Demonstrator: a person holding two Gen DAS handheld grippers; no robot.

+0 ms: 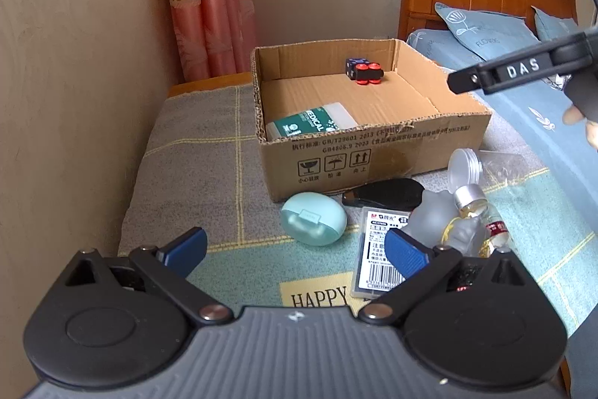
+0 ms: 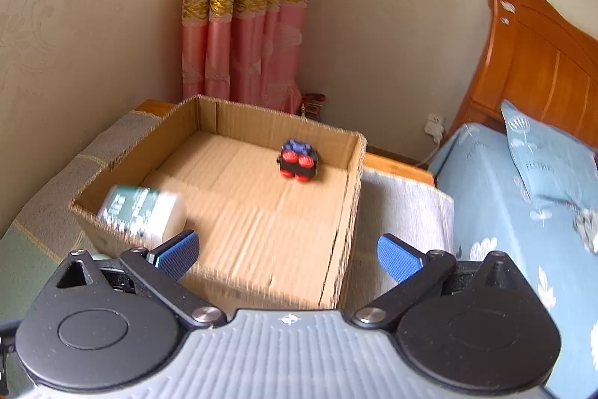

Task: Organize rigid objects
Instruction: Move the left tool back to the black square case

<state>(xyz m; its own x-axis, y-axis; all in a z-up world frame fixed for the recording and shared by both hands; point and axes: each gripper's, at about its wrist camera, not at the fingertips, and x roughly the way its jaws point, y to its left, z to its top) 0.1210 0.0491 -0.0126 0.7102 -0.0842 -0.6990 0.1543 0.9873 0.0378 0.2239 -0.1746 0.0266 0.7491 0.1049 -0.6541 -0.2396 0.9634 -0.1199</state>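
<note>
Cardboard box [image 1: 373, 141] already holds a green medical pack [image 1: 310, 124] and a red-wheeled toy [image 1: 364, 71]. Your left tool [image 1: 295, 249] is spread and empty near the mint egg-shaped case [image 1: 313, 218]; centre on it and pinch gently. Your right tool [image 2: 287, 255] hangs spread, empty, over the box.

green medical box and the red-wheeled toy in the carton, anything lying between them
Nothing: in both wrist views only bare cardboard floor of the carton separates the green medical box from the red-wheeled toy.
</note>
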